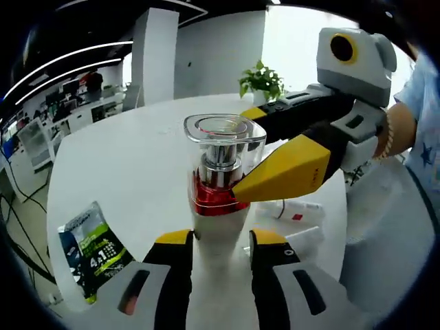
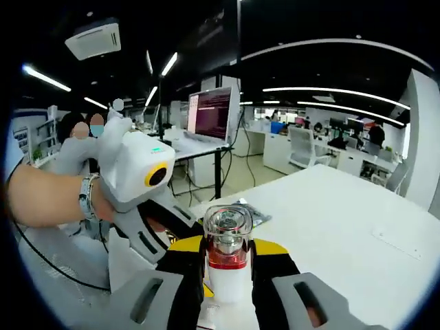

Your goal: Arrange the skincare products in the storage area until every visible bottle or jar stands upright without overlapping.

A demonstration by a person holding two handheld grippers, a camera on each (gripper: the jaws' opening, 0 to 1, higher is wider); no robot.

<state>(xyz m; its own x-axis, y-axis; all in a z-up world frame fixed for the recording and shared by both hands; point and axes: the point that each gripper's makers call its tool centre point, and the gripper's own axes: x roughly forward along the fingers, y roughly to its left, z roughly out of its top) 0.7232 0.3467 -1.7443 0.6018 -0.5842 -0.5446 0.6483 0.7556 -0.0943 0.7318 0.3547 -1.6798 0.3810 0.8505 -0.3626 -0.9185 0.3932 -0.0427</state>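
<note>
A wide white table (image 1: 117, 165) fills an open office. At its middle, taken here as the landmark, a white pump bottle (image 1: 218, 227) stands upright, with a red collar, a silver pump and a clear square cap on top.

In the left gripper view, the left tongs (image 1: 220, 240) rise on either side of the bottle's white body, yellow-tipped black jaws close against it, appearing to hold it. From the right of the bottle the right tongs (image 1: 240, 191) reach in; one yellow jaw tip touches the red collar, the other passes behind the clear cap. A person's hand with a bracelet (image 1: 386, 137) holds that tool.

In the right gripper view, the same bottle (image 2: 227, 265) sits between the right tongs (image 2: 227, 249), jaws narrowed around the red collar and upper body. The left tongs (image 2: 180, 240) come in from the left of the bottle, held by a hand (image 2: 55, 203).

To the left of the bottle in the left gripper view lies a flat green and black packet (image 1: 93, 251). To its right, behind the yellow jaw, a small white tube (image 1: 292, 210) with a red mark lies on its side. Beyond the bottle, at the table's far edge, is a potted plant (image 1: 261, 82). Behind the bottle in the right gripper view, an open laptop (image 2: 213, 113) sits on a stand.
</note>
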